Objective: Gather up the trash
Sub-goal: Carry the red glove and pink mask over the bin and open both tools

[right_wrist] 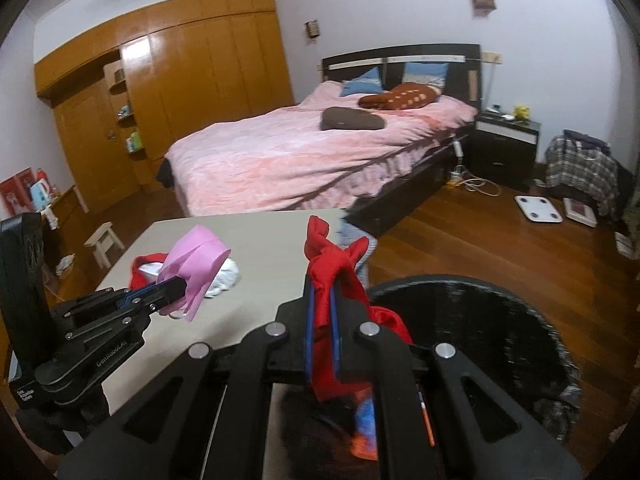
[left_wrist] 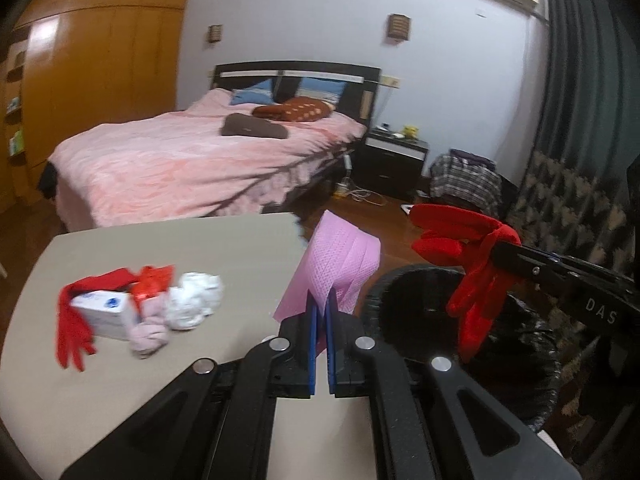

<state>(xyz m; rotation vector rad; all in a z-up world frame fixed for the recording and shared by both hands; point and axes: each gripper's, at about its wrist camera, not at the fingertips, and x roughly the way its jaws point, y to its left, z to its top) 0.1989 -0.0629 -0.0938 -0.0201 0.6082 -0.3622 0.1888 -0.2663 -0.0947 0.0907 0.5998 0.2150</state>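
Print on the white box (left_wrist: 105,312) blurred; bin (right_wrist: 472,320) interior dark, unreadable.

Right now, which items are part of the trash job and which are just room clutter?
Job: pink cloth in left gripper; red glove in right gripper; black bin; table pile: crumpled tissue, white box.

Clutter: bed, nightstand, scale.

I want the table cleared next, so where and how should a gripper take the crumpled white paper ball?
Take the crumpled white paper ball across its middle, from above. It is a soft lump lying on the table, its right side open, a pink wad pressed against its left.
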